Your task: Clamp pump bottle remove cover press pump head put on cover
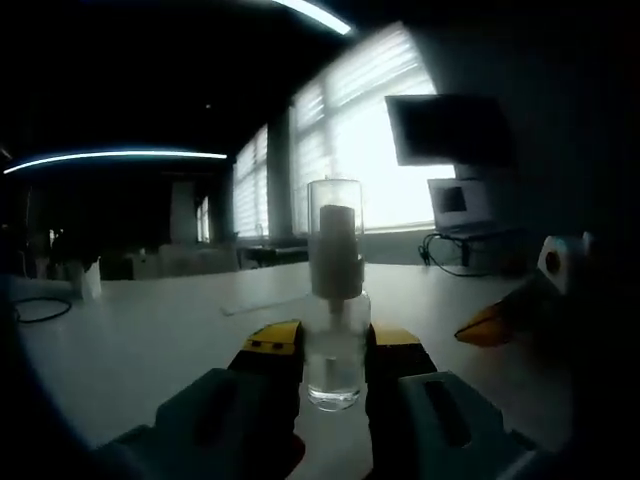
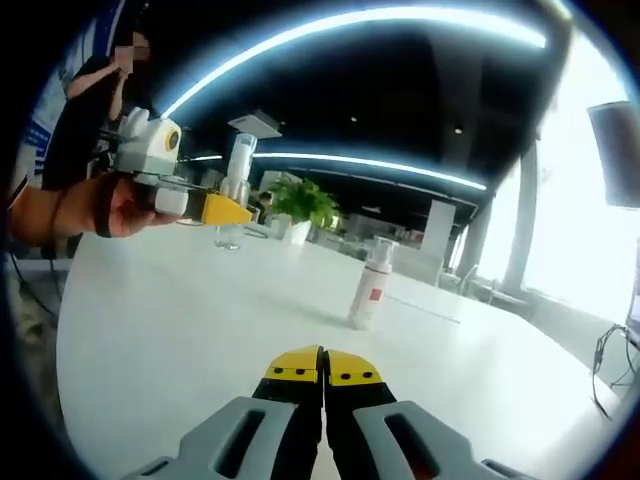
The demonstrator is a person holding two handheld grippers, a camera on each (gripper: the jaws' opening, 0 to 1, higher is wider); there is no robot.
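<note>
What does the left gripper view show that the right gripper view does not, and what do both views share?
Left gripper view alone: window blinds, a laptop and a wall monitor.

Right gripper view alone: a potted plant, a second bottle standing on the table, and the shut right gripper.

Both: the clear pump bottle, cover on, clamped in the left gripper.

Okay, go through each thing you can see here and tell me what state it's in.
Pump bottle: upright, clamped between the left tool's jaws, held above the table.
Clear cover: on, over the pump head.
Left tool: shut on the pump bottle.
Right tool: shut, empty.
Second bottle: standing upright on the table, untouched.
</note>
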